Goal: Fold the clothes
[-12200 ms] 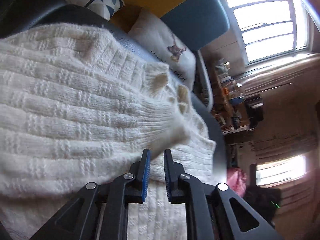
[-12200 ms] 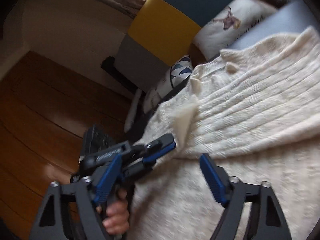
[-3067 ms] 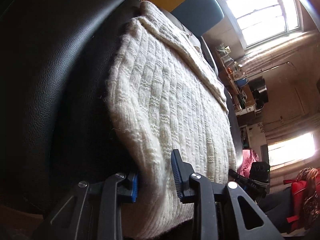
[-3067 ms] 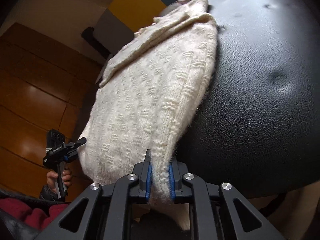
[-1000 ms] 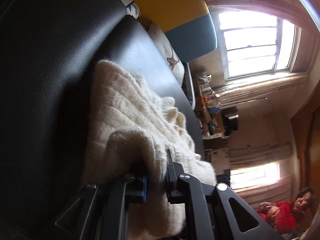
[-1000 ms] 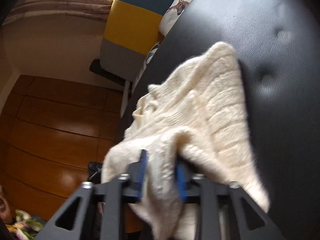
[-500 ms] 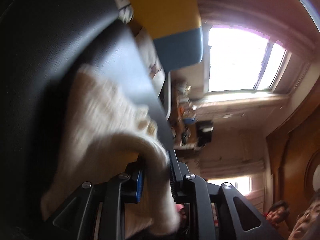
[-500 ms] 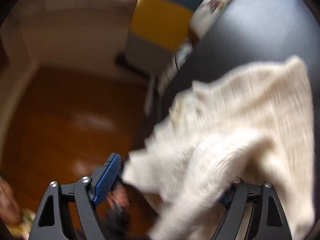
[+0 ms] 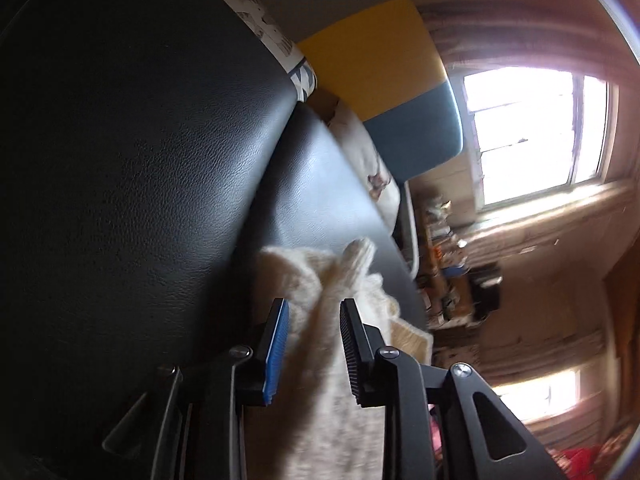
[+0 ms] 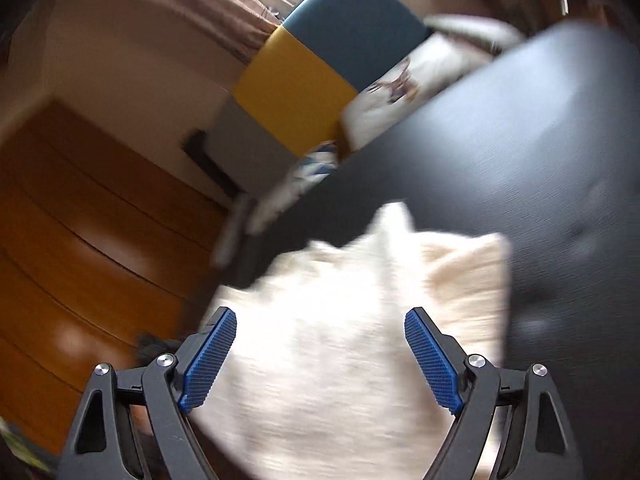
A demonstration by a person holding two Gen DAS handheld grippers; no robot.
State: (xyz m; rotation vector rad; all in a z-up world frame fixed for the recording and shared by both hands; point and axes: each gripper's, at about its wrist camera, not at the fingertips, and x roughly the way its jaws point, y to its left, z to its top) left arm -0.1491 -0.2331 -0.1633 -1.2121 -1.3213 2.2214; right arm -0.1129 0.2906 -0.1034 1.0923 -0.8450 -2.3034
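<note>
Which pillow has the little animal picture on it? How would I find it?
Start at the big black leather seat. At its far edge, cushions lean against a backrest of yellow, teal and grey blocks. The deer cushion is the pale one below the teal and yellow blocks, with a small brown animal printed on it; the patterned cushion beside it has blue triangles instead.

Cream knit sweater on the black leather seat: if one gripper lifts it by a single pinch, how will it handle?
The sweater is probably floppy: it bunches and peaks between the left gripper fingers. Thick knit suggests it will sag. It may slide on the smooth leather seat.
</note>
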